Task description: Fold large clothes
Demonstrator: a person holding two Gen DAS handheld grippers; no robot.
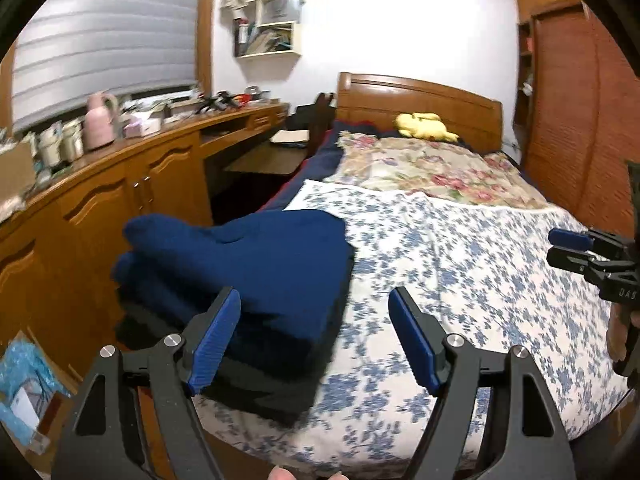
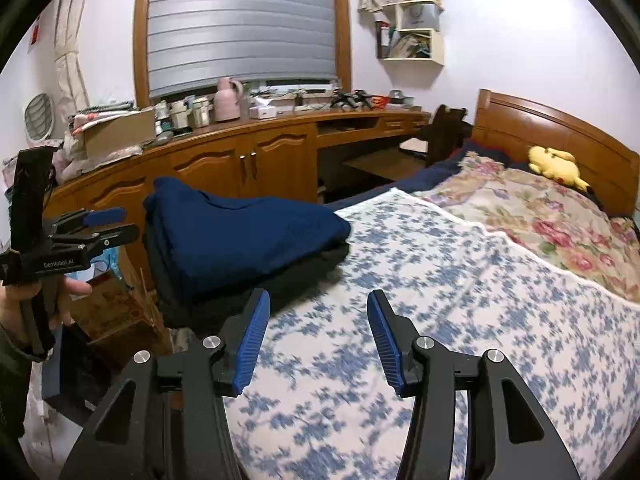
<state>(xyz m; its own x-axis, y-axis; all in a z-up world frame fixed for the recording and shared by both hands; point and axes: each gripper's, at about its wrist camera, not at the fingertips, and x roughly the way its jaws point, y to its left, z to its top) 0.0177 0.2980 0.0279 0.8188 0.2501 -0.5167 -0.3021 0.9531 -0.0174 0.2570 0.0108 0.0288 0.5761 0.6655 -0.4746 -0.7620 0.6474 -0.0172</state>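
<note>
Two tools (image 1: 314,300) (image 2: 318,304) spread, empty, folded navy garment (image 1: 256,264) on bed (image 1: 460,264)

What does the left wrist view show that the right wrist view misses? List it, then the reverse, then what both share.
Only the left wrist view: the louvred wardrobe door past the bed and a blue packet on the floor.
Only the right wrist view: a round wall vent and a cardboard box on the counter.
Both: the folded navy garment at the bed's edge, the blue floral sheet, the yellow plush toy, the pink jug, and both grippers open and empty.
</note>
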